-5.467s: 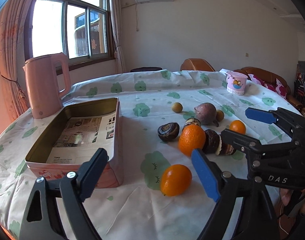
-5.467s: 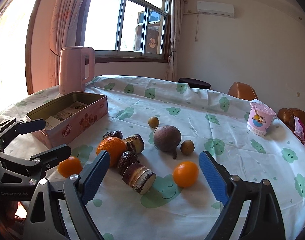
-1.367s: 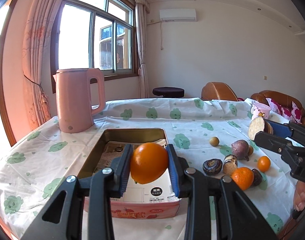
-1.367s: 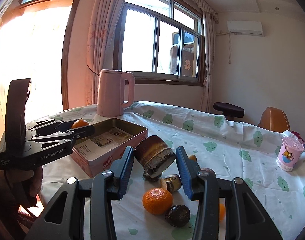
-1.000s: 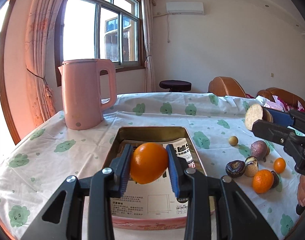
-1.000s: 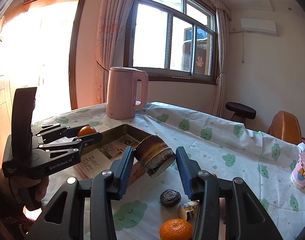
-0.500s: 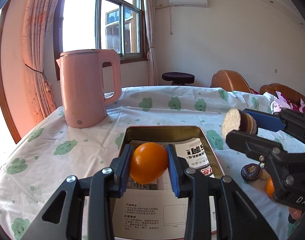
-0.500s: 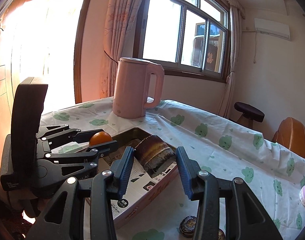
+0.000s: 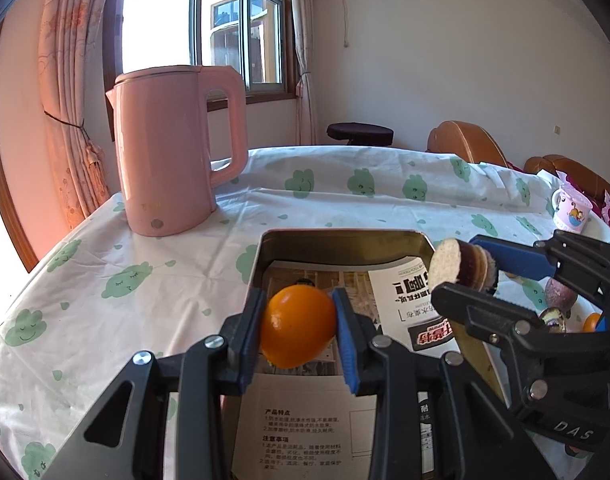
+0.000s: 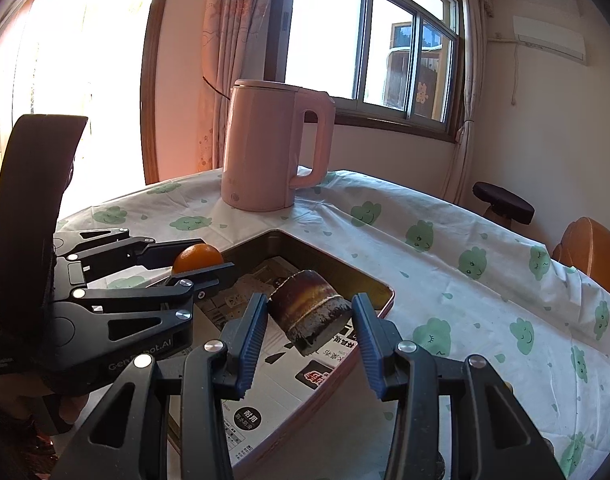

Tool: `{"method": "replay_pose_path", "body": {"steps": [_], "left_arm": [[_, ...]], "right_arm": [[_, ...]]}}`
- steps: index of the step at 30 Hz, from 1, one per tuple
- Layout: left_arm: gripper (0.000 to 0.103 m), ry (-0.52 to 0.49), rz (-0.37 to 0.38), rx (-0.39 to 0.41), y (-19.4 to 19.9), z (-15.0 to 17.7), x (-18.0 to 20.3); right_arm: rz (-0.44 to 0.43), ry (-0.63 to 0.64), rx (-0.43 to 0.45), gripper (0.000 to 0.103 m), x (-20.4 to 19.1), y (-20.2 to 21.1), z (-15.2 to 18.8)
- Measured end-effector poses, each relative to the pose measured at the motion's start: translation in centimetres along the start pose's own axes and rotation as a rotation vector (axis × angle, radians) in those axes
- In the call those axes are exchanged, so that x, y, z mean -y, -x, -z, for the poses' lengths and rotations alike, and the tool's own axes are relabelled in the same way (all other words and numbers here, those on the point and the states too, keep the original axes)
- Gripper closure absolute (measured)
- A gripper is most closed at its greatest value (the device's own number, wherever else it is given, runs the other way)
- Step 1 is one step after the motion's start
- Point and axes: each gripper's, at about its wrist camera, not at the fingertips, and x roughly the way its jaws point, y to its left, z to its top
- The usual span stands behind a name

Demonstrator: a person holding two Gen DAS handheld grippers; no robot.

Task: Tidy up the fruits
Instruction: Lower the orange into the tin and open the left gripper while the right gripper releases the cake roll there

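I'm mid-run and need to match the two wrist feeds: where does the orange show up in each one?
Left wrist view: the orange sits low at centre, clamped in the left claw above the tin box.
Right wrist view: the orange shows at left of centre, pinched in the left claw, partly hidden by its fingers.
Shared landmark: the pink kettle, standing on the tablecloth behind the tin box.
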Motion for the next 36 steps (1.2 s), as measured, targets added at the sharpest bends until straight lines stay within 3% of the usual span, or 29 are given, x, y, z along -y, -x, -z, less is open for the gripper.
{"method": "replay_pose_path", "body": {"steps": [20, 26, 29, 36], "left_arm": [[0.067, -0.008, -0.011, -0.097, -1.9, -0.1, 0.1], [0.065, -0.016, -0.035, -0.086, -1.7, -0.1, 0.2], [0.061, -0.010, -0.042, -0.078, -1.6, -0.1, 0.1], [0.060, -0.011, -0.048, -0.060, -1.2, -0.1, 0.2]], "right_arm": [[0.002, -0.005, -0.086, 0.057, -0.7, -2.6, 0.9], [0.000, -0.012, -0.115, 0.057, -0.6, -3.0, 0.9], [0.014, -0.021, -0.108, 0.054, -0.5, -2.8, 0.9], [0.037, -0.028, -0.092, 0.049, -0.4, -2.5, 1.0]]}}
